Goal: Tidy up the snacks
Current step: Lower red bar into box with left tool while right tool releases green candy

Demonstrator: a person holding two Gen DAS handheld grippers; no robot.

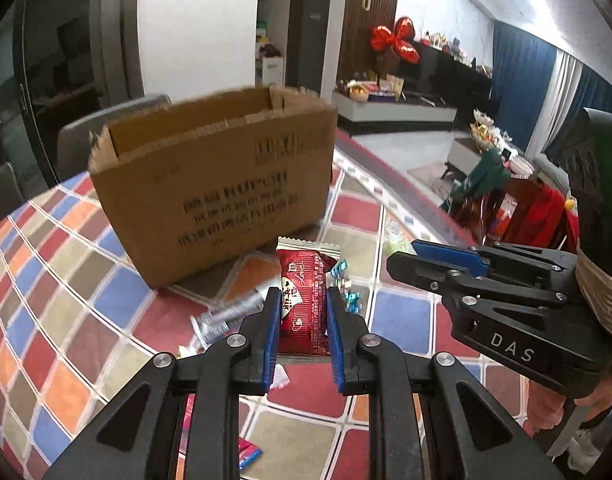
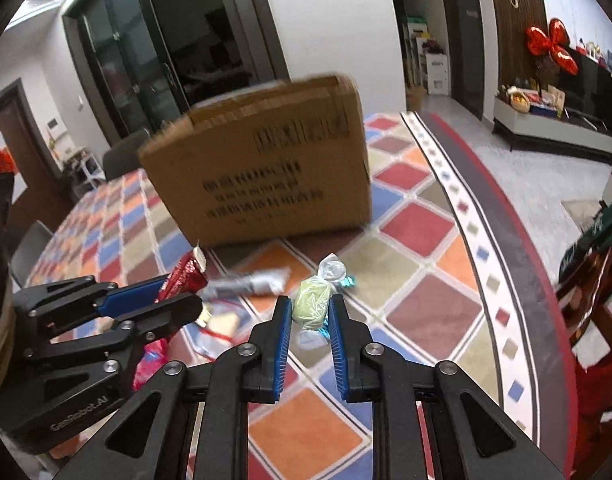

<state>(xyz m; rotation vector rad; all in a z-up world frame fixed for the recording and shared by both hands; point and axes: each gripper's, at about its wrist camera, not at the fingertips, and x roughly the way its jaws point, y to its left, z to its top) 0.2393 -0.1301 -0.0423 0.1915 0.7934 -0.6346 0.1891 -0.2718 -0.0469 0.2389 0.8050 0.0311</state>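
My left gripper is shut on a red snack packet and holds it above the table, in front of an open cardboard box. My right gripper is shut on a green wrapped candy, also lifted, facing the same box. The right gripper shows in the left wrist view at the right. The left gripper shows in the right wrist view with the red packet.
Loose snacks lie on the checkered tablecloth: a silver packet, blue-foil candies, a pink packet. The table edge curves at the right, with chairs and living-room furniture beyond.
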